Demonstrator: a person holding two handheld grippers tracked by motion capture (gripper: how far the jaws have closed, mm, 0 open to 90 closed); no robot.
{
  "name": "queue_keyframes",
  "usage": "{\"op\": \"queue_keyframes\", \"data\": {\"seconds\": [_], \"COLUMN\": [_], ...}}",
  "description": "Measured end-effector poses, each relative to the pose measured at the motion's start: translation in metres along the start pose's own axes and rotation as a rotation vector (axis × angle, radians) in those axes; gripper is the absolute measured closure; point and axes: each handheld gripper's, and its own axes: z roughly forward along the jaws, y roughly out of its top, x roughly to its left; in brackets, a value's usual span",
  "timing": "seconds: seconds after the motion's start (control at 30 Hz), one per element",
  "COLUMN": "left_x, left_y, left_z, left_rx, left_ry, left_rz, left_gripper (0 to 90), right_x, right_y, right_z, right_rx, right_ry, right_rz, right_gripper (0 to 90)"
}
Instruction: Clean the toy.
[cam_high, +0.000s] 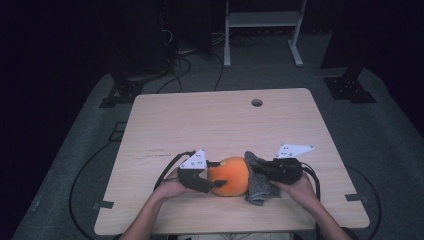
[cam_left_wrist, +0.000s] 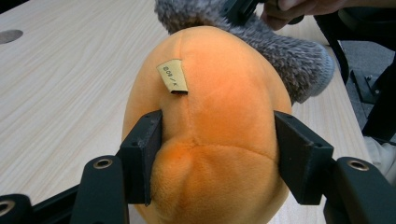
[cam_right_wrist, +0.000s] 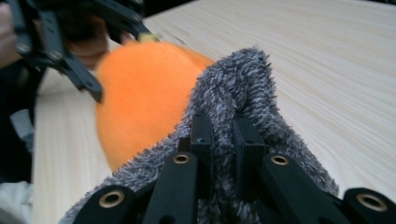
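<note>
The left claw (cam_left_wrist: 217, 154) is squeezing the orange plush toy (cam_left_wrist: 210, 135), which is lying on the wooden surface (cam_high: 220, 120) near its front edge. The right claw (cam_right_wrist: 223, 140) is pinching the grey fuzzy sock (cam_right_wrist: 238, 93), which is draping against the toy's far end.

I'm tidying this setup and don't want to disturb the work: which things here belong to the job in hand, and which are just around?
In the job:
- orange plush toy, clamped by the left gripper
- grey fuzzy cloth, pinched by the right gripper

Just around:
- wooden table with its cable hole
- white stand behind the table
</note>
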Motion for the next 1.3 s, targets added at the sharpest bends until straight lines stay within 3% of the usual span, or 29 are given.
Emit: {"op": "queue_keyframes", "data": {"seconds": [0.1,0.17,0.3,0.4,0.53,0.63,0.77,0.83,0.9,0.93,1.0,1.1,1.3], "left_x": [-0.001,-0.003,-0.006,-0.007,-0.006,-0.006,-0.01,-0.008,-0.002,0.001,0.001,-0.003,-0.005], "left_y": [0.001,0.002,0.005,0.005,0.004,0.005,0.007,0.007,0.009,0.01,0.008,0.009,0.013], "left_z": [0.001,0.002,0.005,0.004,0.004,0.005,0.007,0.006,0.004,0.004,0.006,0.008,0.007], "left_rx": [-0.003,0.003,0.009,0.017,0.011,0.011,0.015,0.012,-0.006,0.013,0.021,0.027,0.012], "left_ry": [-0.002,-0.005,-0.007,-0.01,-0.015,-0.015,-0.014,-0.019,-0.012,-0.014,-0.031,-0.012,0.026], "left_rz": [0.006,0.02,0.046,0.052,0.046,0.05,0.06,0.033,-0.076,-0.096,-0.094,-0.055,-0.02], "left_gripper": [38.0,38.1,38.0,38.0,38.0,38.0,37.7,33.3,20.1,17.4,20.5,29.1,38.4], "right_x": [-0.001,0.004,0.014,0.013,0.008,0.01,0.025,0.029,0.028,0.027,0.025,0.021,0.009], "right_y": [-0.004,0.0,0.013,0.01,0.001,0.001,0.012,0.014,0.012,0.01,0.008,0.003,-0.007], "right_z": [-0.005,-0.01,-0.009,-0.001,-0.007,-0.014,-0.009,-0.001,0.001,0.0,-0.002,-0.005,-0.016], "right_rx": [0.024,-0.007,-0.051,-0.031,0.022,-0.014,-0.04,-0.014,-0.002,-0.002,-0.004,0.001,0.064], "right_ry": [-0.029,-0.034,0.016,0.043,-0.013,0.011,0.051,0.041,0.025,0.022,0.026,0.024,-0.037], "right_rz": [0.001,-0.022,-0.057,-0.05,-0.04,-0.03,-0.081,-0.114,-0.114,-0.109,-0.1,-0.087,-0.063], "right_gripper": [80.6,80.6,80.1,80.3,80.6,80.7,80.4,80.6,80.8,80.8,80.8,80.8,80.9]}}
